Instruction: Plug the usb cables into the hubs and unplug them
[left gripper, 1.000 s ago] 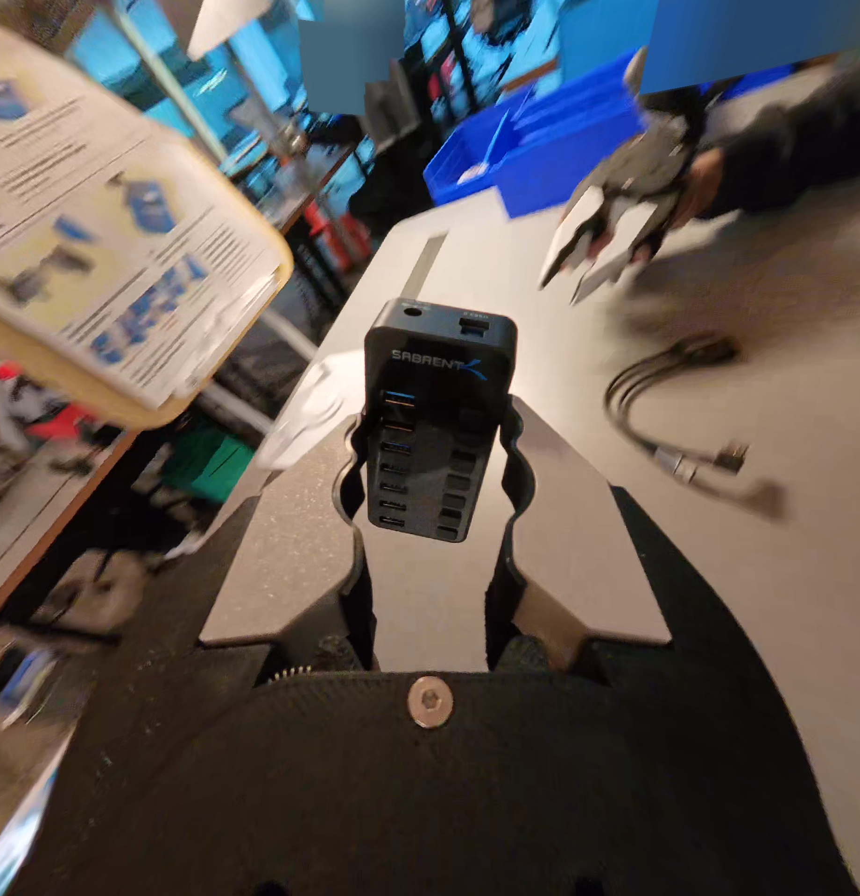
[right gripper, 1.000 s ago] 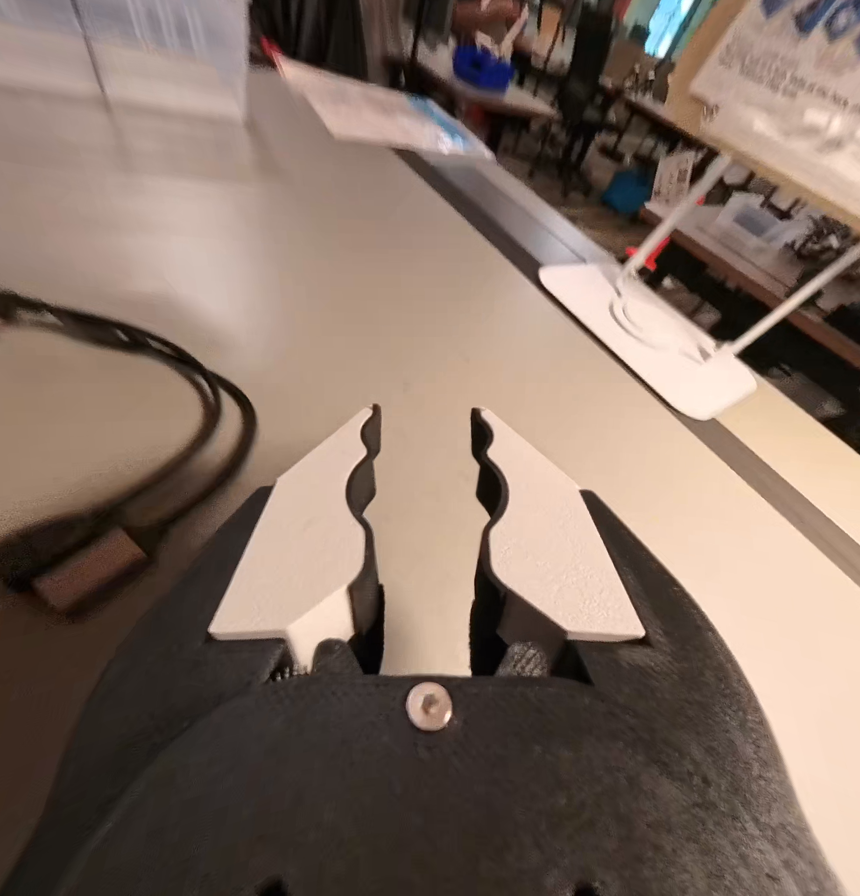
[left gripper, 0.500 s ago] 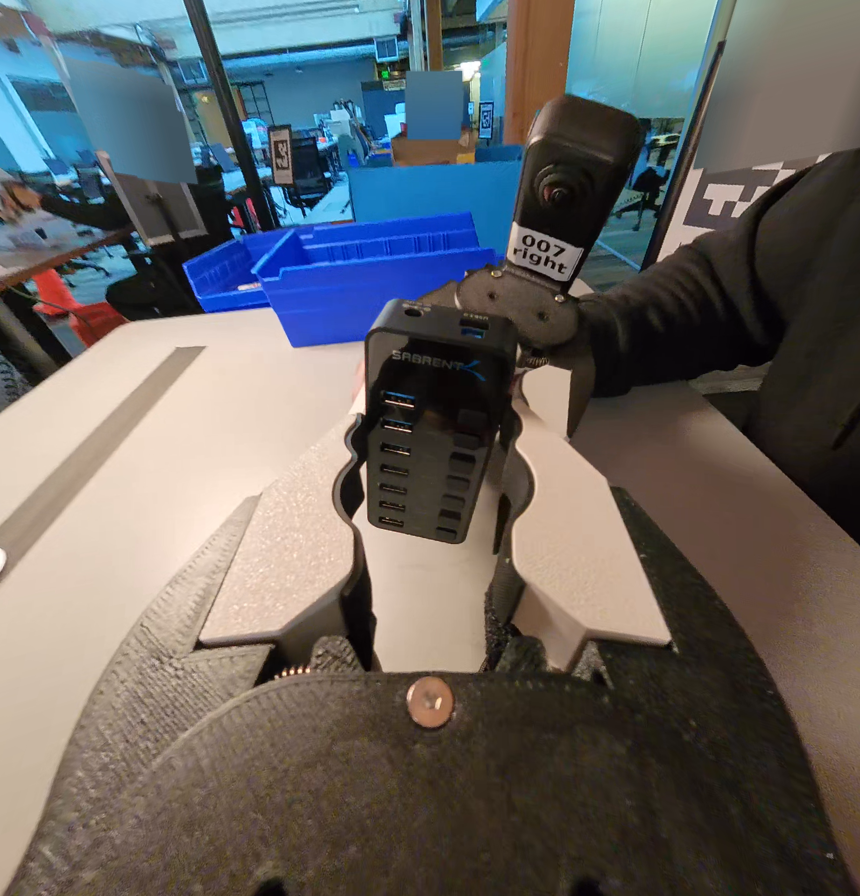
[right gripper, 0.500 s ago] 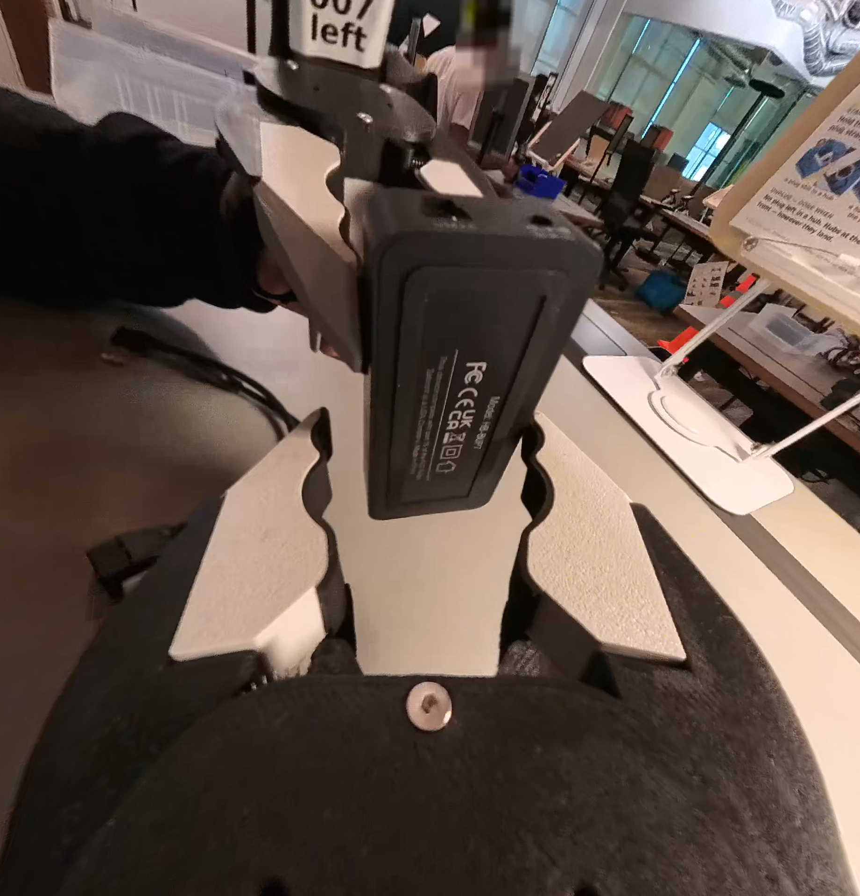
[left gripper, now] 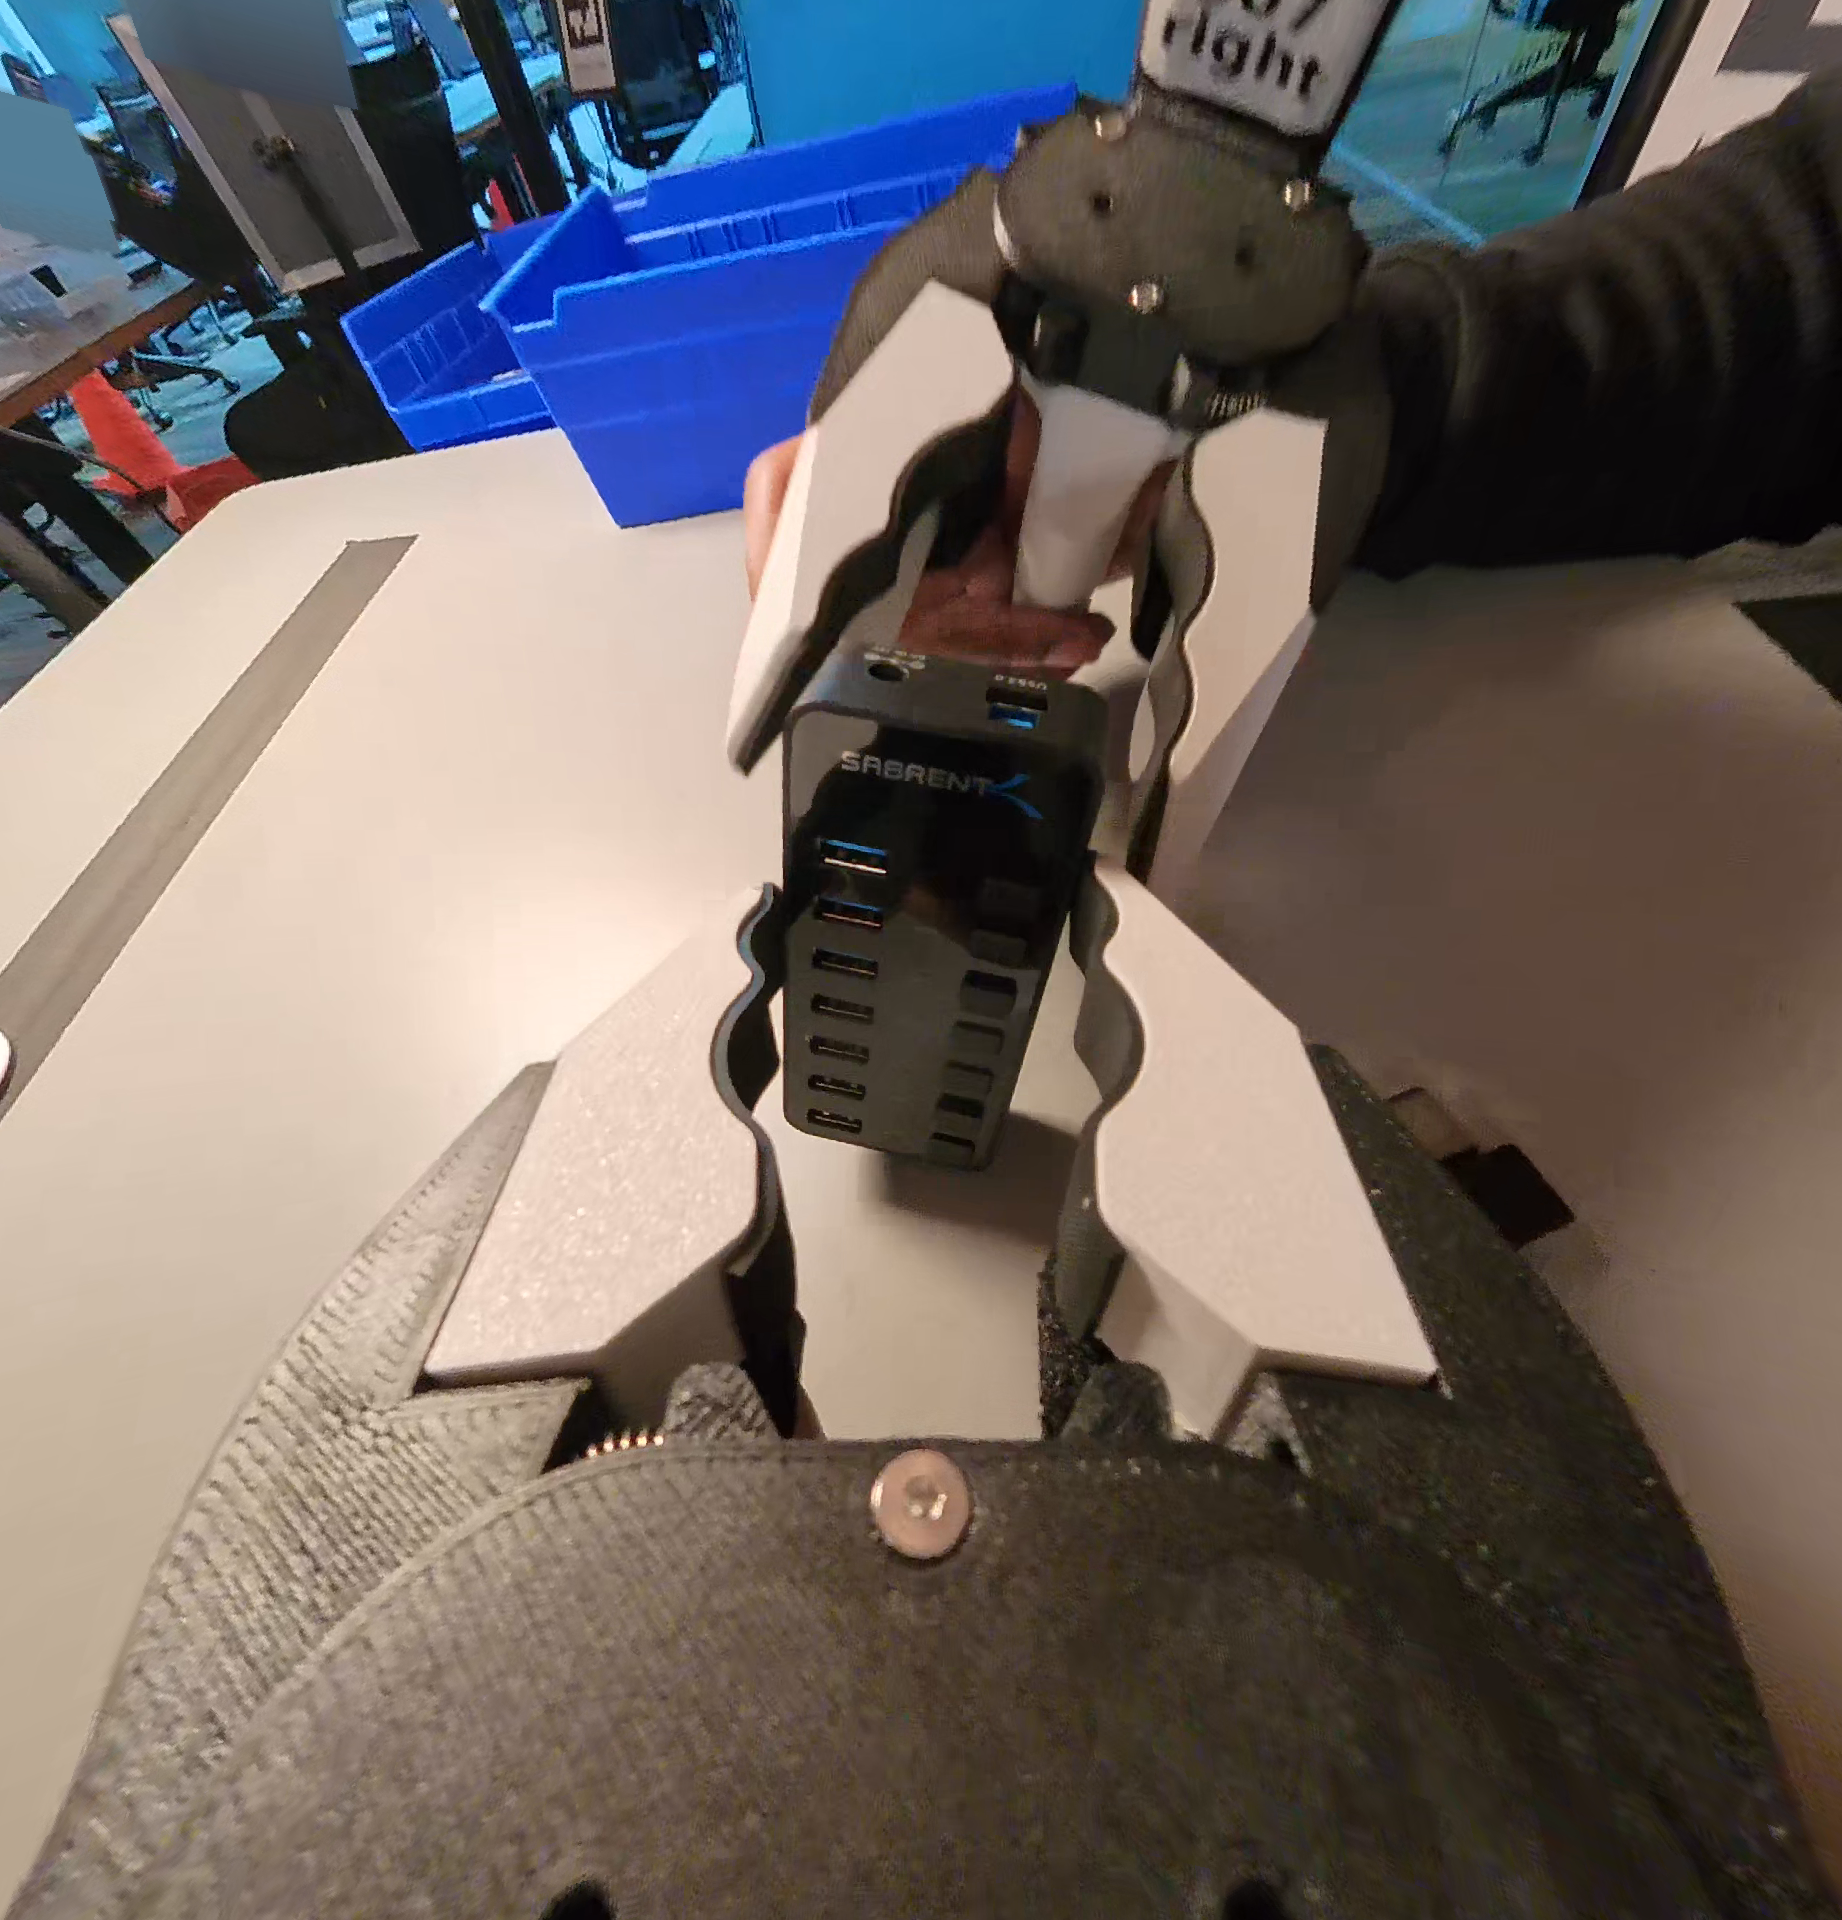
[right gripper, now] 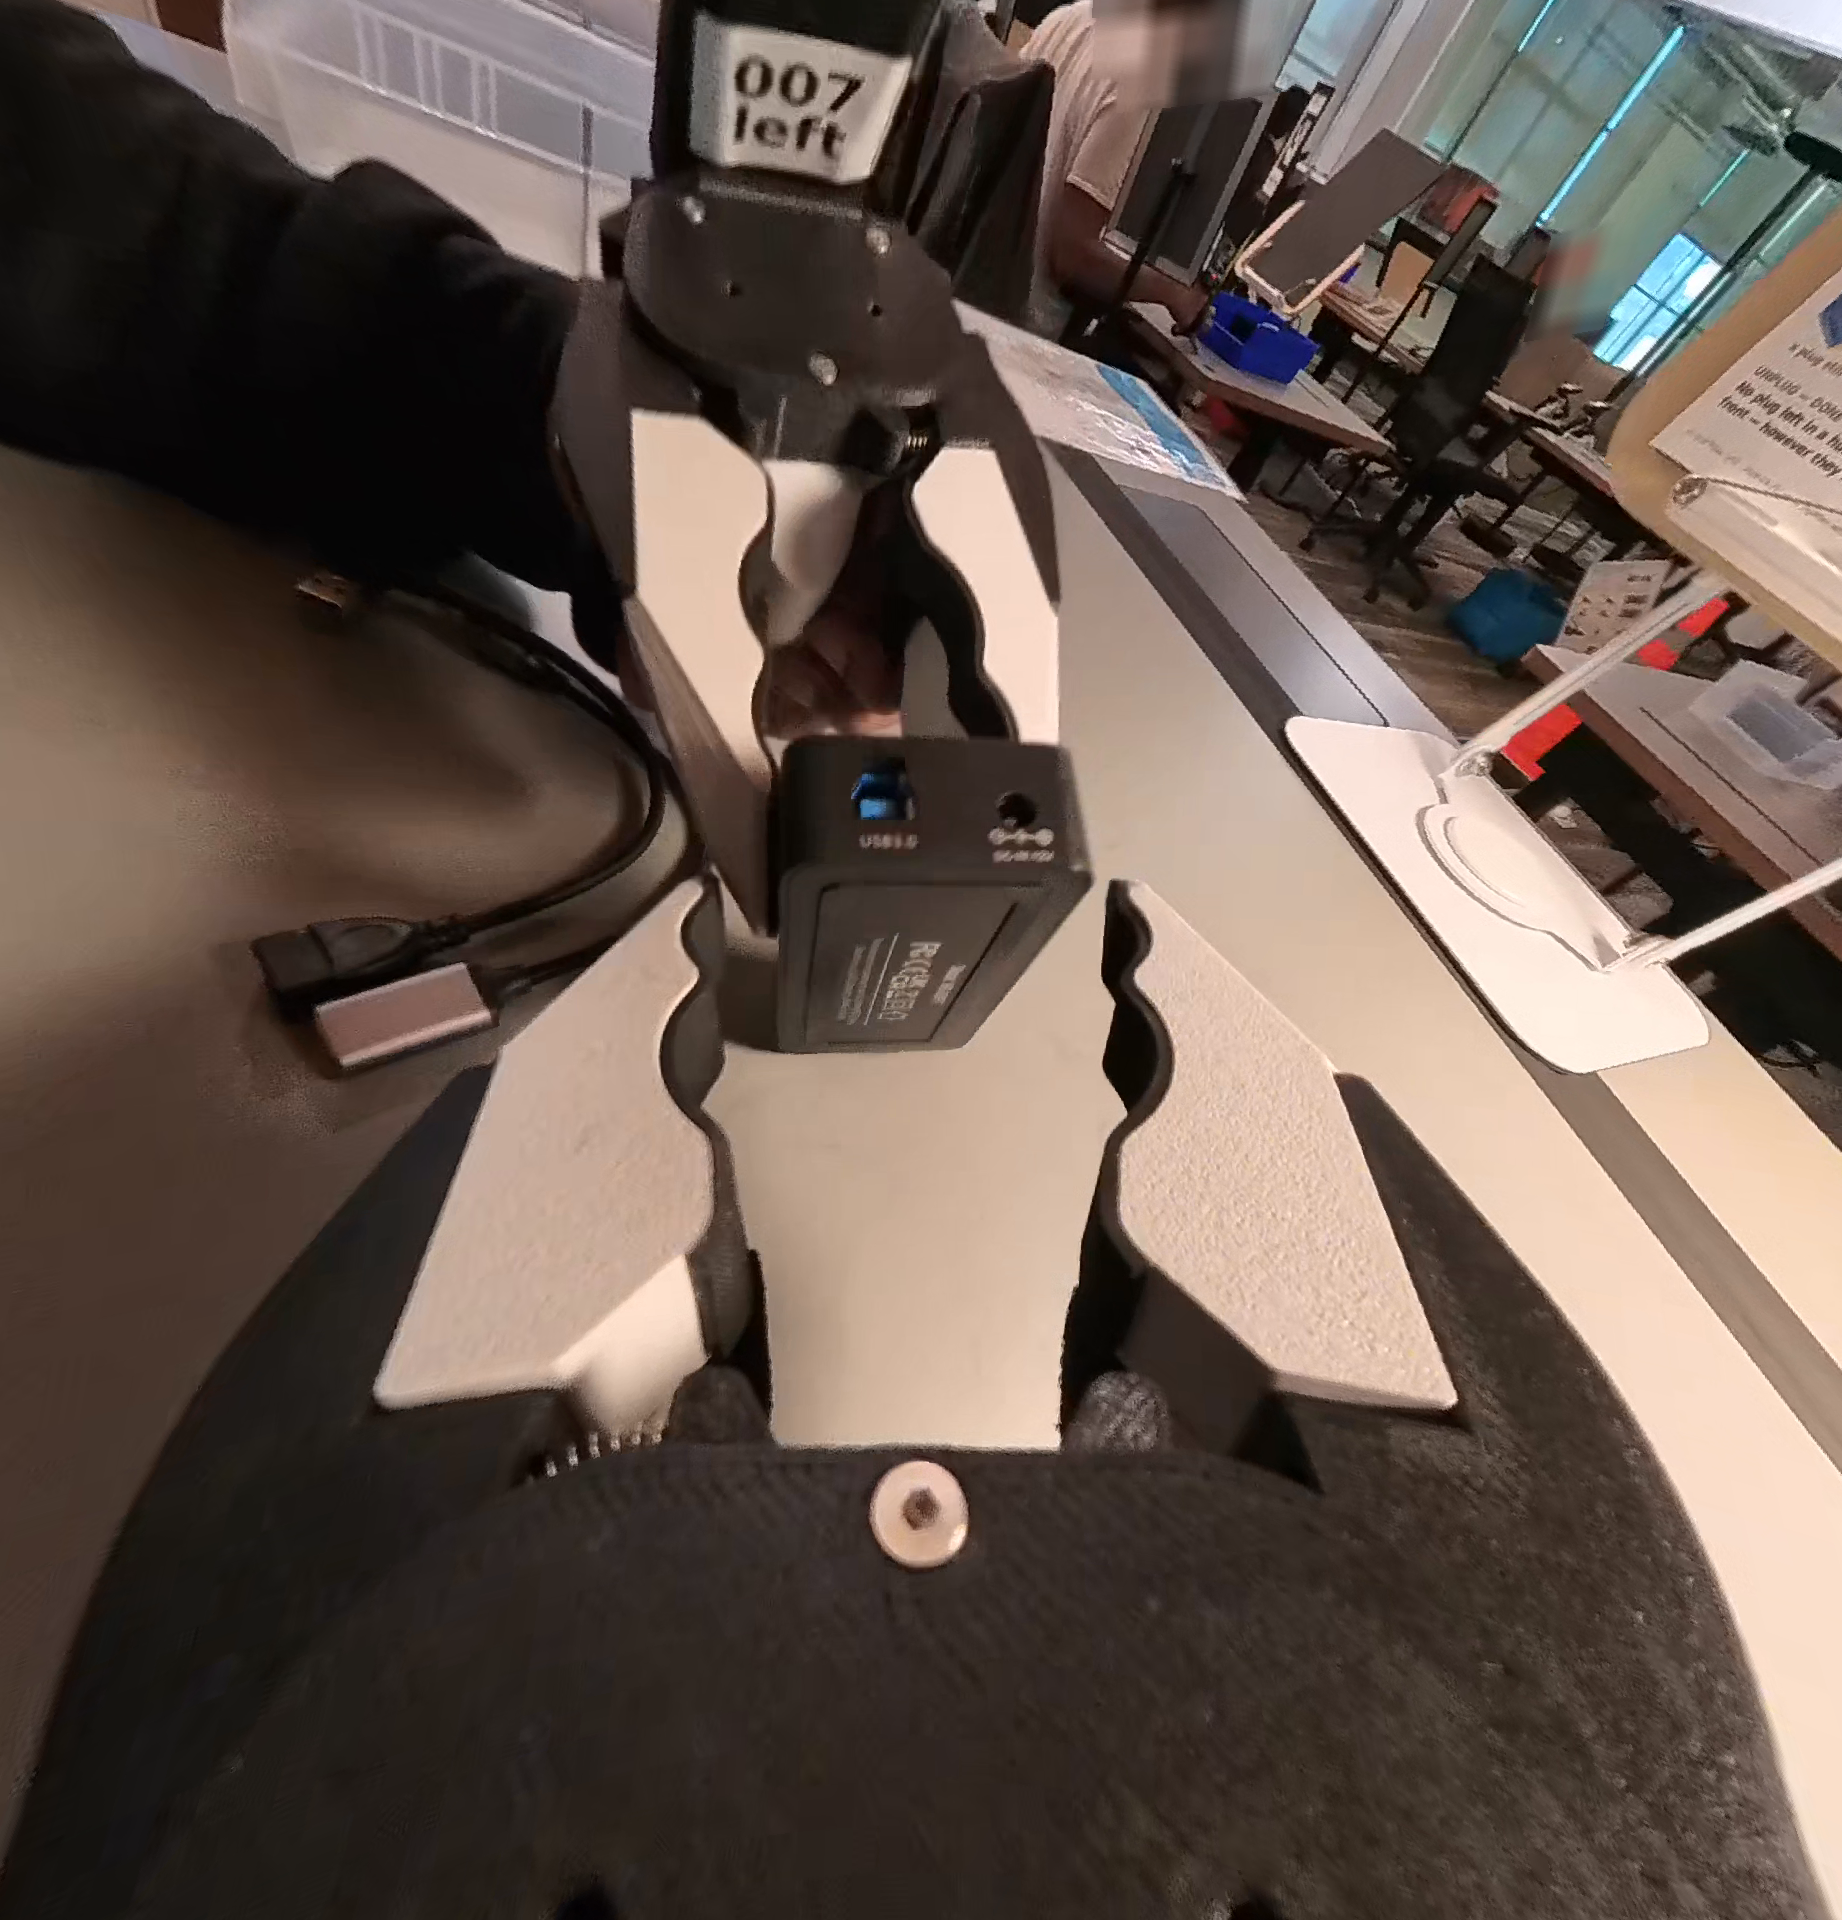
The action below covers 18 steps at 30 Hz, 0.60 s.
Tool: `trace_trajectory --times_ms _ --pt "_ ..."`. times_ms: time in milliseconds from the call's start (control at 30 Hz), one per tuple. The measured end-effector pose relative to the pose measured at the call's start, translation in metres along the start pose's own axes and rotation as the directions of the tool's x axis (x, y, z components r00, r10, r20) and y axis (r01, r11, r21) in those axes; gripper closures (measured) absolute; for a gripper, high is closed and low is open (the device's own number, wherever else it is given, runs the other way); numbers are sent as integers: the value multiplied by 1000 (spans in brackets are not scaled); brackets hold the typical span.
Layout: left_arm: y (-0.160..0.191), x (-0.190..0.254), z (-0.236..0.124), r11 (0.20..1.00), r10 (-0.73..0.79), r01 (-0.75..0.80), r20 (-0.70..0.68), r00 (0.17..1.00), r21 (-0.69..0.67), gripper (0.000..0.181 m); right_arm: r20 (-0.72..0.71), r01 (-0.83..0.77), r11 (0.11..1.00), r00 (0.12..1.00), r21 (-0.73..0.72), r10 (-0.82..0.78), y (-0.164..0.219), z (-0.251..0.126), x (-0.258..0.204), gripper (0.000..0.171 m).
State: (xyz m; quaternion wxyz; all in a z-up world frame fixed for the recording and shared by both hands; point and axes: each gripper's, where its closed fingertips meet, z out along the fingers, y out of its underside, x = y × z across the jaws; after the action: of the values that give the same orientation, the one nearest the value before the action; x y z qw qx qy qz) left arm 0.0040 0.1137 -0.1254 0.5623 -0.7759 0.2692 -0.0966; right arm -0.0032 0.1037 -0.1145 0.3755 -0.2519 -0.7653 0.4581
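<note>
Left wrist view has the hub (left gripper: 932, 977) upright between the left gripper (left gripper: 922, 914), whose fingers (left gripper: 626, 1143) pinch its two long sides; its port face looks at the camera and its lower end hangs just clear of the tabletop (left gripper: 273, 935). Facing it, the right gripper (left gripper: 958, 769) stands spread, its tips flanking the hub's top end; whether they touch it cannot be told through the blur. In the right wrist view the hub (right gripper: 917, 904) shows its back and end sockets, beyond the tips of the spread right gripper (right gripper: 906, 904). Cables (right gripper: 397, 987) lie just left of the hub, their plugs on the tabletop, partly hidden behind a dark sleeve (right gripper: 221, 343). Bare tabletop opens on the left; two blue bins (left gripper: 668, 343) sit at the far edge. A white lamp base (right gripper: 1468, 873) rests near the right edge.
</note>
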Motion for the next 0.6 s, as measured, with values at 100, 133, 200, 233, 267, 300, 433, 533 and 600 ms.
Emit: trace_trajectory --times_ms 100,133,200,233,267,300,433,533,600 --pt "2 1 2 1000 7 -7 7 1000 -7 122 21 -23 1000 1000 17 23 0 -5 0 98" --pt "2 2 3 1000 6 -6 7 1000 -4 122 30 -28 999 999 16 27 1 -6 -1 100" --pt "2 2 3 1000 7 -7 8 1000 -2 122 46 -30 1000 999 9 29 3 -6 -3 102" --pt "2 2 4 1000 6 -6 8 1000 -2 122 51 -29 1000 998 9 28 2 -6 -4 102" --pt "1 2 4 1000 6 -6 9 1000 -3 122 60 -30 999 998 12 30 2 -7 -5 103" --pt "1 2 5 1000 10 -10 7 1000 -2 122 66 -33 999 997 13 32 1 -8 -5 103" --pt "0 3 8 1000 22 -22 11 1000 -3 122 78 -38 999 996 8 37 2 -15 -4 108" --pt "0 5 11 999 32 -32 6 999 -11 122 83 -34 999 996 -40 37 14 -18 -2 112" --pt "5 7 15 998 46 -46 -1 999 -44 123 79 -24 998 996 -56 28 19 -19 -1 111"
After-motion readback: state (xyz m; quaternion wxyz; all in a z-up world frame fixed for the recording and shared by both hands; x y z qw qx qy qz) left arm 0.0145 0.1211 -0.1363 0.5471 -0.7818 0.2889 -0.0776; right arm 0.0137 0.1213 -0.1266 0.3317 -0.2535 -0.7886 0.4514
